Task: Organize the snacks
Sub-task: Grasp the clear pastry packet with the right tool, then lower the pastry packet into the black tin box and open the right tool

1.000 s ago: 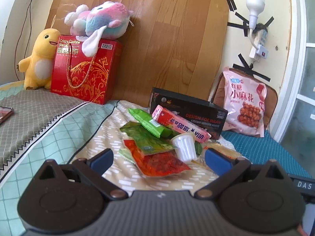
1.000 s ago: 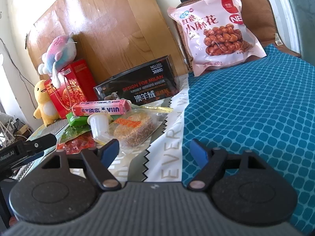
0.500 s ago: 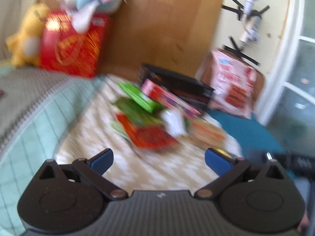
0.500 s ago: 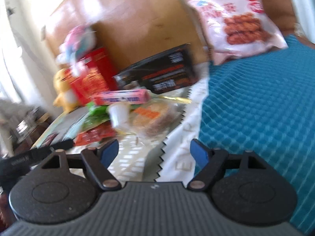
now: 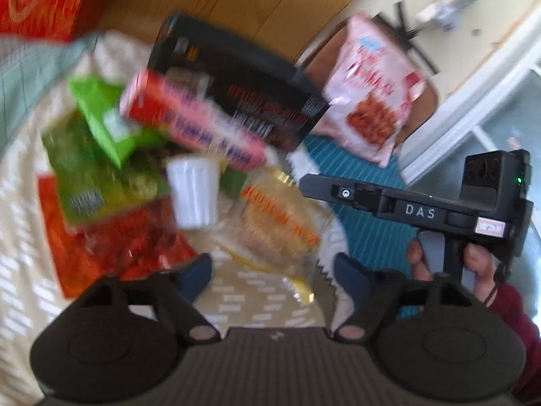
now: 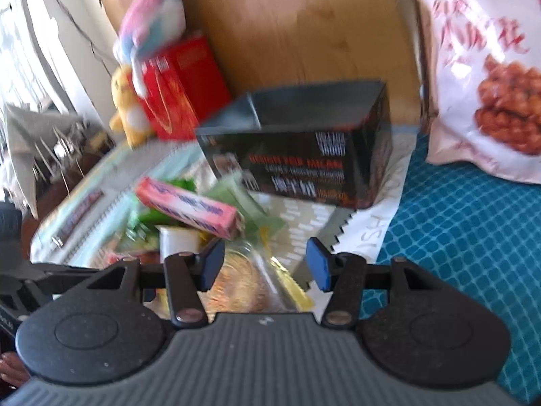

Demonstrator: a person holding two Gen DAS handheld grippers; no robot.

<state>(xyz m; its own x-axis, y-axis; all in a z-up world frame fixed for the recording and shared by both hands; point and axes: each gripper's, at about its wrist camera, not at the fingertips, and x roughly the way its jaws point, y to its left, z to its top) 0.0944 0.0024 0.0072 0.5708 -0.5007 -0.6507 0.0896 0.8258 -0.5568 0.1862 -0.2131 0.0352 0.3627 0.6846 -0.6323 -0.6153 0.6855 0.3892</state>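
Note:
A pile of snacks lies on the bed: a pink box (image 5: pixel 192 121), a green packet (image 5: pixel 104 118), a red packet (image 5: pixel 101 247), a white cup (image 5: pixel 194 193) and a clear noodle packet (image 5: pixel 277 223). My left gripper (image 5: pixel 272 275) is open just in front of the noodle packet. My right gripper (image 6: pixel 265 264) is open over the noodle packet (image 6: pixel 243 280), with the pink box (image 6: pixel 189 208) and white cup (image 6: pixel 177 245) to its left. A black box (image 6: pixel 304 149) stands behind the pile. Both views are blurred.
A pink bag of fried snacks (image 6: pixel 487 77) leans at the right on a teal cover (image 6: pixel 473 223). A red gift box (image 6: pixel 182 88) and plush toys (image 6: pixel 148 30) stand at the back left against a wooden board (image 6: pixel 304 23). The right gripper's body (image 5: pixel 422 203) shows in the left wrist view.
Both grippers have moved forward and down toward the snack pile, which now looms larger. Both jaws have narrowed but stay open.

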